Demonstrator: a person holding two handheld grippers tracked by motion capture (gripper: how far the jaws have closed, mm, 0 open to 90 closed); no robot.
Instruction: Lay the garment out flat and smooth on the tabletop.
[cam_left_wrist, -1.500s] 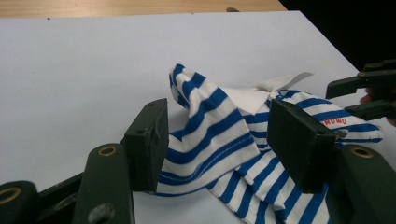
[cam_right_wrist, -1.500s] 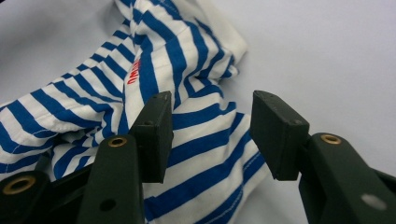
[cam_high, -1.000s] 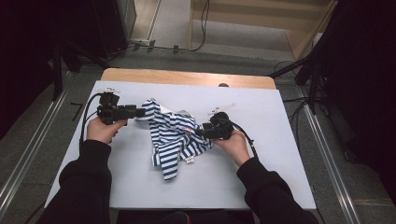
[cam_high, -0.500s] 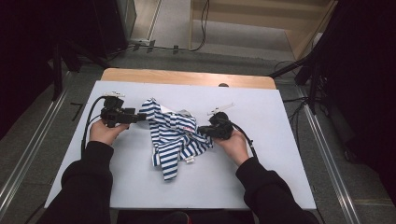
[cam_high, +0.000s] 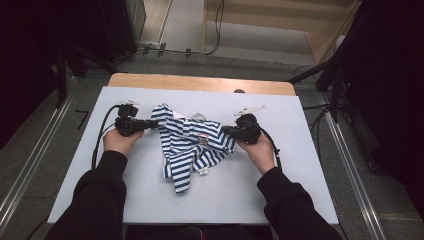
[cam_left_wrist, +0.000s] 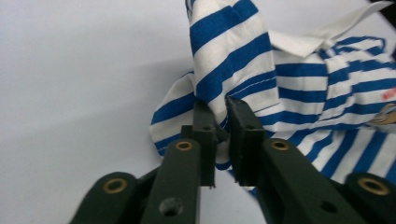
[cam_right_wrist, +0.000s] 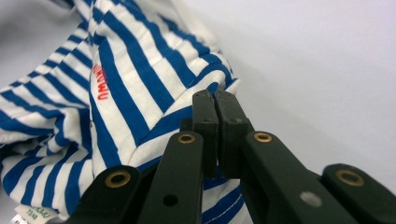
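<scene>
A blue-and-white striped shirt (cam_high: 192, 145) lies crumpled in the middle of the white table (cam_high: 300, 190). My left gripper (cam_high: 152, 122) is at its left edge. In the left gripper view the jaws (cam_left_wrist: 220, 105) have just been closing and now pinch a fold of the striped cloth (cam_left_wrist: 289, 79). My right gripper (cam_high: 225, 131) is at the shirt's right edge. In the right gripper view it (cam_right_wrist: 215, 95) is shut on a corner of the fabric (cam_right_wrist: 130, 74), near red lettering. A small white label hangs at the shirt's lower hem.
A small white strip (cam_high: 250, 108) lies on the table behind the right hand. A wooden edge (cam_high: 200, 82) runs along the far side. Cables trail from both grippers. Metal rails (cam_high: 350, 165) flank the table on the floor.
The right gripper has shifted right with the shirt's corner, stretching the cloth wider. The left gripper dropped slightly and its jaws closed on the shirt's left fold.
</scene>
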